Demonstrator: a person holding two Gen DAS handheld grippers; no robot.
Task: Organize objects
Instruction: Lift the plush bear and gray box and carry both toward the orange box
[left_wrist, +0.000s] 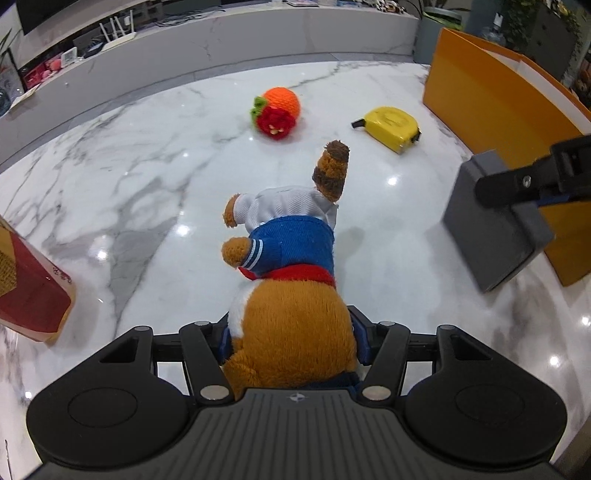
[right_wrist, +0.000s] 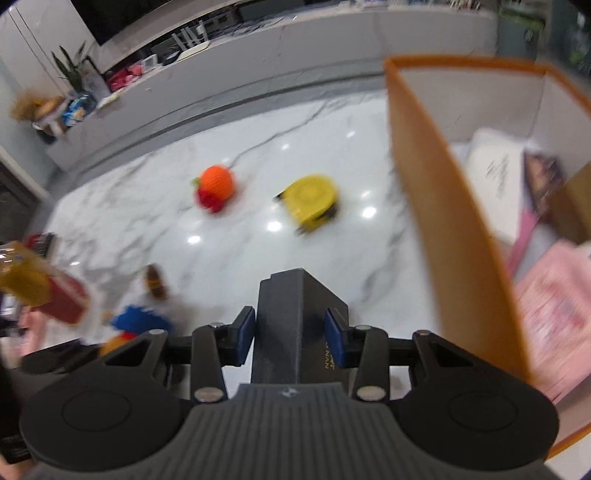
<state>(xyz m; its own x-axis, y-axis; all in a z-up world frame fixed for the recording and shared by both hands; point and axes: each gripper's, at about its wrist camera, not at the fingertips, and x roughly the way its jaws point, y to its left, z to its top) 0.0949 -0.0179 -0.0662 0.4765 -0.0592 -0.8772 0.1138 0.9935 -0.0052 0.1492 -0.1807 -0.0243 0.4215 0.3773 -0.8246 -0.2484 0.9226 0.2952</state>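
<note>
White marble table (left_wrist: 122, 206), grey-veined and glossy, under everything, with a grey ledge (left_wrist: 221, 40) of clutter behind it.

Plush fox (left_wrist: 291, 291) caught by the head between the blue pads of the left gripper (left_wrist: 290, 341), fingers closed in on the fur from both sides, body in blue top and white trousers stretched away toward 12 o'clock, striped tail (left_wrist: 332, 171) tipped up at the far end. Seen lifted off the marble or merely lying on it: cannot tell.

Grey box (right_wrist: 299, 325) clamped between the blue pads of the right gripper (right_wrist: 290, 341), pads (right_wrist: 245, 334) pressed flat on its two sides, box upright and jutting forward past the fingertips. Same box (left_wrist: 495, 221) in the left view at 3 o'clock of the fox, held above the table by the right gripper's black arm, just in front of the orange bin.

Crocheted orange-and-red fruit (left_wrist: 277, 112) at 12 o'clock of the fox, well apart from it. Yellow tape measure (left_wrist: 389, 127) lying flat at 1 o'clock, near the fruit, between it and the bin.

Orange bin (right_wrist: 443, 221) standing open at 2 o'clock of the right gripper, white inside, with paper and pink printed packets in it, blurred. Red-and-gold box (left_wrist: 26, 291) at 9 o'clock of the fox, at the frame's edge. Right view smeared throughout; fox (right_wrist: 140, 325) there only a blue and orange blur at 9 o'clock.
</note>
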